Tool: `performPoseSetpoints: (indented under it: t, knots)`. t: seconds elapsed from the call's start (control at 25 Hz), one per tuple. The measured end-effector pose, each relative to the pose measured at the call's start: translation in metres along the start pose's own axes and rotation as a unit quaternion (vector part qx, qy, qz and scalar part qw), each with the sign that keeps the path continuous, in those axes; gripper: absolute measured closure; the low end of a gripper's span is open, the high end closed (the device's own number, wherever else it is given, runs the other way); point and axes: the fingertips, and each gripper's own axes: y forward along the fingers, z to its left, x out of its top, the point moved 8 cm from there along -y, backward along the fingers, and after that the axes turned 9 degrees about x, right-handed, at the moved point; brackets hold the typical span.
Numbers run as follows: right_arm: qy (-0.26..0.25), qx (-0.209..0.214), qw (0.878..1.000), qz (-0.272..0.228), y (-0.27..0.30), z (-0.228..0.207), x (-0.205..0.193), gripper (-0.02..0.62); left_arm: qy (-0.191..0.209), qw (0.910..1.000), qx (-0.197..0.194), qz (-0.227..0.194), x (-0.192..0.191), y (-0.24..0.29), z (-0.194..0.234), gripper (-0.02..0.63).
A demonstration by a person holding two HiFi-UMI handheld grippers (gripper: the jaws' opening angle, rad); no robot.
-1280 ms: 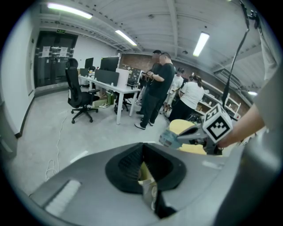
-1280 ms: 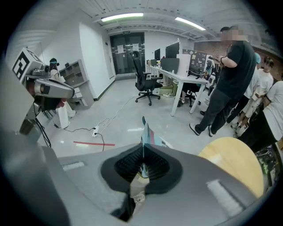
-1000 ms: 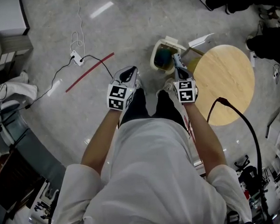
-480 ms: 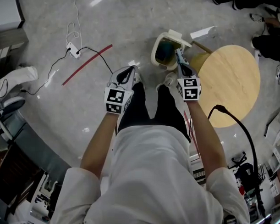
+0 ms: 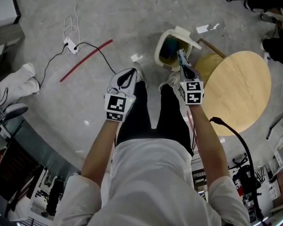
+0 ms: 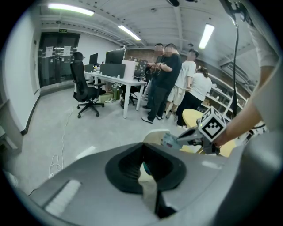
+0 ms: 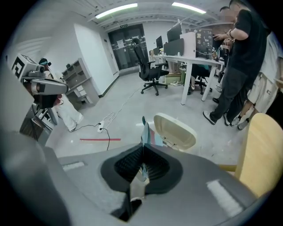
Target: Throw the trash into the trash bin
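Note:
A cream trash bin (image 5: 159, 44) stands open on the floor, its lid (image 5: 188, 33) tipped back; it also shows in the right gripper view as trash bin (image 7: 174, 129). My right gripper (image 5: 180, 56) hangs over the bin's mouth, shut on a thin blue and pink wrapper (image 7: 149, 131). The left gripper view catches that wrapper (image 6: 169, 140) sticking out of the right gripper (image 6: 188, 134). To the left of the bin, over the person's shoe, my left gripper (image 5: 129, 74) has its jaws together with nothing in them.
A round wooden table (image 5: 240, 86) stands right of the bin. A red strip (image 5: 86, 61) and a power strip (image 5: 68, 44) with cables lie on the floor at left. Several people (image 6: 170, 75) stand by desks, near an office chair (image 6: 84, 90).
Both grippers have sunk lower. The right one has carried the wrapper down closer over the bin's mouth; it stays shut on it throughout.

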Motion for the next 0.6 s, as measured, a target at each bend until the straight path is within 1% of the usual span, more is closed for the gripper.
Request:
performPoseSetpoints:
  t: [0.24, 0.6]
  knots:
    - [0.003, 0.012, 1.0, 0.01, 0.037, -0.01, -0.015, 0.594, -0.008, 0.9999, -0.001, 0.012, -0.023, 0.027, 0.001, 0.601]
    - [0.025, 0.014, 0.999, 0.021, 0.087, -0.028, -0.048, 0.592, -0.018, 0.9991, -0.009, 0.037, -0.07, 0.061, -0.006, 0.601]
